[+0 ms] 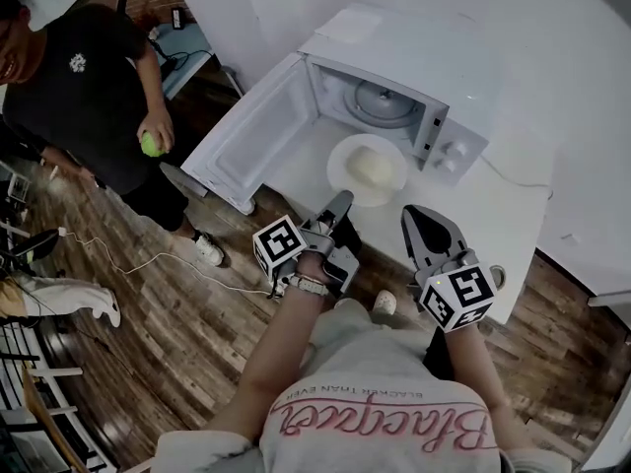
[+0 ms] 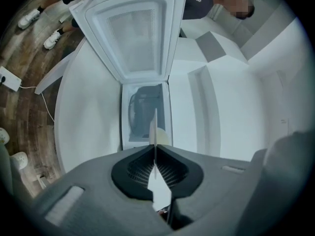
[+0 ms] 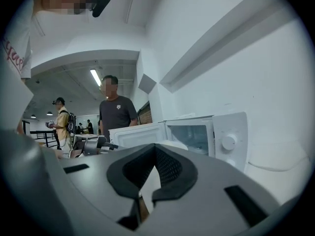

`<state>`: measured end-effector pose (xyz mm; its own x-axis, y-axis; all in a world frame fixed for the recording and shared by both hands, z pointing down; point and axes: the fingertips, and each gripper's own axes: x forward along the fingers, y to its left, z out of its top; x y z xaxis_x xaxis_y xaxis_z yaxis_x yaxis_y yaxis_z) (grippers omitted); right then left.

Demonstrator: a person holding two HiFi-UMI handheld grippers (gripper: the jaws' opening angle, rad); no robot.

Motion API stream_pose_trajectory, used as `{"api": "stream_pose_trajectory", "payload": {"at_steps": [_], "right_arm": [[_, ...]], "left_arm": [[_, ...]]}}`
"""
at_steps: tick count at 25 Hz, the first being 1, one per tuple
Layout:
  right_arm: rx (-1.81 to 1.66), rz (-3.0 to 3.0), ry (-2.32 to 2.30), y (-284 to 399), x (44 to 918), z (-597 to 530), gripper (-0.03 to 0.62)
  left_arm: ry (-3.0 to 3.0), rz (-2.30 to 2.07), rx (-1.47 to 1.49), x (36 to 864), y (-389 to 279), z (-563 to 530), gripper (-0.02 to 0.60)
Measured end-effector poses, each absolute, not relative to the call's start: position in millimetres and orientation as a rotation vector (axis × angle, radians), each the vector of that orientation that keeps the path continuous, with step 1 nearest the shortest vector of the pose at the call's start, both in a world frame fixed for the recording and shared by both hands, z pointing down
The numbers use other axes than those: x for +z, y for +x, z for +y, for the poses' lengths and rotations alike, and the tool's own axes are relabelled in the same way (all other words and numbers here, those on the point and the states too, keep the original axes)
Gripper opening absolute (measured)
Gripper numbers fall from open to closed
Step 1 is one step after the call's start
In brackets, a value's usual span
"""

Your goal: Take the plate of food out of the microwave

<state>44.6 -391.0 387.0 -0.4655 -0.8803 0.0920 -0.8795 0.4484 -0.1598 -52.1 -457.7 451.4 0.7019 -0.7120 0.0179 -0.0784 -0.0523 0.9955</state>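
As seen from above, nearest the body: right gripper [image 1: 412,215], jaws pressed together on nothing, poised over the white table [image 1: 498,225]. Just beside it, left gripper [image 1: 341,199], jaws pinching the near rim of the plate [image 1: 338,154], edge-on between the pads. Plate outside the microwave [image 1: 404,42], at the table just before the open cavity, resting or lifted unclear, pale mound of food [image 1: 373,168] in its middle. Behind, glass turntable [image 1: 380,101] inside; door [image 1: 258,134] swung wide to the left. Farther left, on the wood floor [image 1: 158,304], a person in a black shirt [image 1: 74,77] holding a green ball [image 1: 151,145].
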Motion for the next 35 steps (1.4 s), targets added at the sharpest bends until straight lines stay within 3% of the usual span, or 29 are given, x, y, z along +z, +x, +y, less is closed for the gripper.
{"api": "stream_pose_trajectory", "payload": {"at_steps": [16, 35], "right_arm": [[-0.195, 2.645, -1.725, 38.4, 351.8, -390.1, 0.006], [-0.13, 2.571, -1.784, 62.1, 312.9, -421.3, 0.006]], "left_arm": [[1.594, -0.607, -0.581, 398.6, -69.7, -445.6, 0.017], [1.619, -0.516, -0.637, 338.2, -46.8, -464.6, 0.017]]}}
